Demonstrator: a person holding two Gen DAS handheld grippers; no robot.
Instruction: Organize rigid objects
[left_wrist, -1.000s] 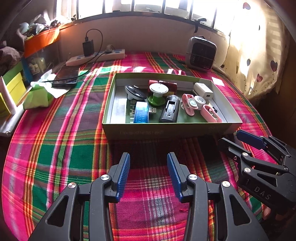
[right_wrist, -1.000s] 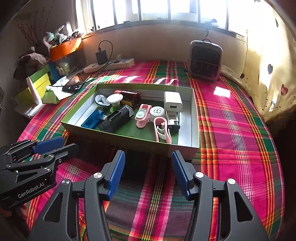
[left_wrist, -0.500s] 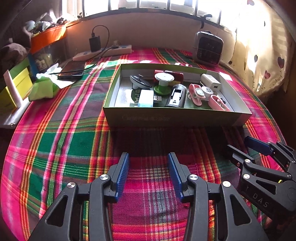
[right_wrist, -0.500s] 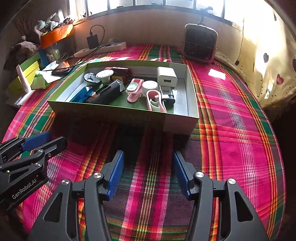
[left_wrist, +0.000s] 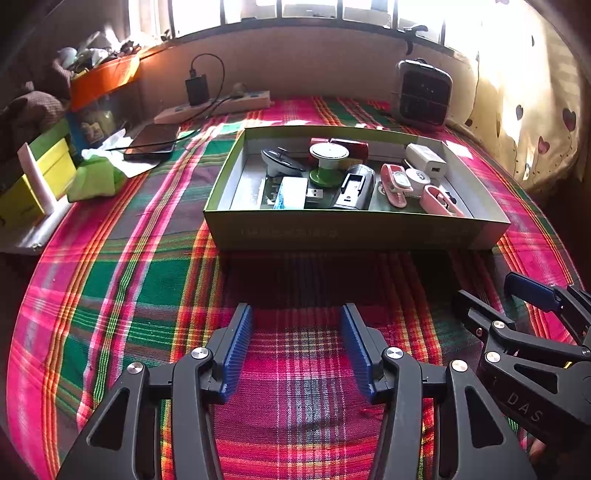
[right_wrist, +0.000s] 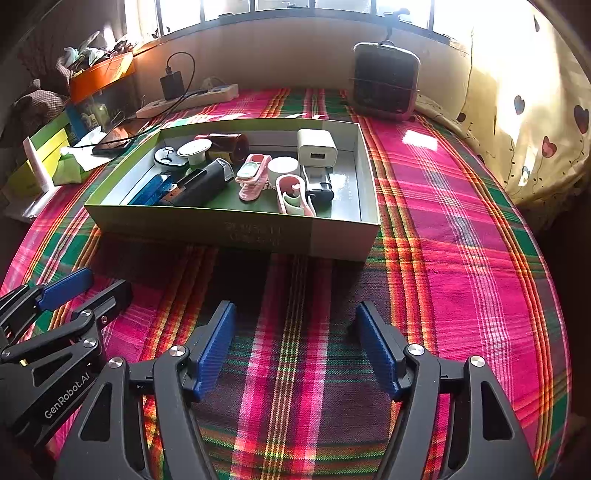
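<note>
Plaid cloth covers the tabletop (left_wrist: 110, 295) below a bright window. On it sits a shallow green box (left_wrist: 354, 230) holding small gadgets, its long side facing both grippers. Ahead and well apart from it, the left gripper (left_wrist: 297, 345) and right gripper (right_wrist: 295, 341) hover empty, fingers apart and opening, about equally near.

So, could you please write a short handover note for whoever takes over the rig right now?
Left hand-held gripper: jaws opening, nothing between them, over the plaid cloth.
Right hand-held gripper: jaws opening, empty, also short of the box.
The green cardboard box holds the white charger, black case, pink clips, spool and the rest.
Done: no loose task items show on the cloth.
Left: possibly nothing; check outside the view.
</note>
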